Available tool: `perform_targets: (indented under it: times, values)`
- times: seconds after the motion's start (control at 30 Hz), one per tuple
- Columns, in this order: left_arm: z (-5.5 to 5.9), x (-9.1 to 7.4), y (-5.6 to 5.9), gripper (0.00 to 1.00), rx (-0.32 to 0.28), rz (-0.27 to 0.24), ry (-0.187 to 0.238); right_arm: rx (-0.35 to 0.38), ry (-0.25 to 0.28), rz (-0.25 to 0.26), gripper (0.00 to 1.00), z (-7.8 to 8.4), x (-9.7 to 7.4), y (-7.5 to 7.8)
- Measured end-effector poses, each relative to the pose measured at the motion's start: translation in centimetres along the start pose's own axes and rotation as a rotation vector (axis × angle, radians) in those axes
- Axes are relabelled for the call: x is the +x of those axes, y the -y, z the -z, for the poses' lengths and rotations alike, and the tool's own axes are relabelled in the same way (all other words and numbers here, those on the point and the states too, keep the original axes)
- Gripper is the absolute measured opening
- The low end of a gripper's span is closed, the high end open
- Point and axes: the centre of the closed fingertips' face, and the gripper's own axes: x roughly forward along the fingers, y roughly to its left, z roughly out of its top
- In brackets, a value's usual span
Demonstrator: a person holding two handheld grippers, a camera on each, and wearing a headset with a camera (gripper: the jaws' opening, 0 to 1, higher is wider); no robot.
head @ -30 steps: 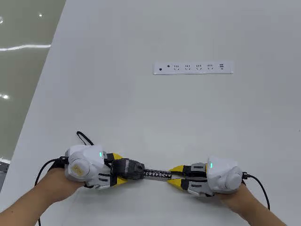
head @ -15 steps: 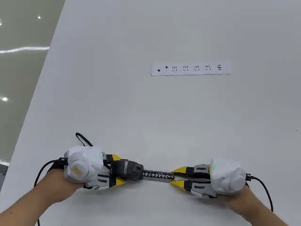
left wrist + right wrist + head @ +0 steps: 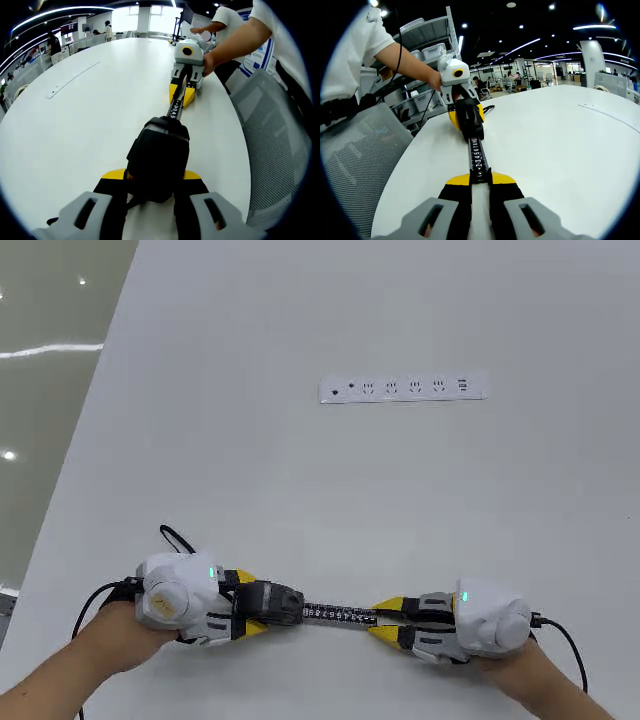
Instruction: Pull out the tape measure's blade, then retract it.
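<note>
Tape measure [image 3: 159, 160]: black case, at the near edge of the bench [image 3: 300, 470], toward its left side.
Blade [image 3: 338, 614]: dark with pale numerals, partly drawn out, running straight from the case rightward along the near edge (numerals legible in the right gripper view).
Left tongs [image 3: 250, 602]: yellow-tipped, closed around the case from both sides.
Right tongs [image 3: 383, 618]: narrow, pinching the blade's free end.
Power strip [image 3: 402, 388]: white, flat on the bench, well apart from the tape measure, toward the far edge.
Cable [image 3: 176, 536]: black, looped behind the left tongs.
</note>
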Motion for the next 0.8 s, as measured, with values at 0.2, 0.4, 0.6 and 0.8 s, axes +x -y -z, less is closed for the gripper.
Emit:
perform_targets:
  times: [0.2,0.4,0.6,0.8]
  values:
    - [0.0,0.0,0.0,0.32,-0.001,0.0,-0.001,0.006,0.003,0.004,0.1,0.1,-0.5,0.1]
    - [0.0,0.0,0.0,0.32,-0.003,0.0,-0.001,0.009,0.004,0.008,0.1,0.2,-0.9,0.2]
    - [0.0,0.0,0.0,0.32,-0.005,0.0,-0.001,0.014,0.006,0.015,0.1,0.4,-1.2,0.3]
    - [0.0,0.0,0.0,0.32,-0.006,-0.001,-0.001,0.014,0.008,0.021,0.1,0.6,-1.7,0.4]
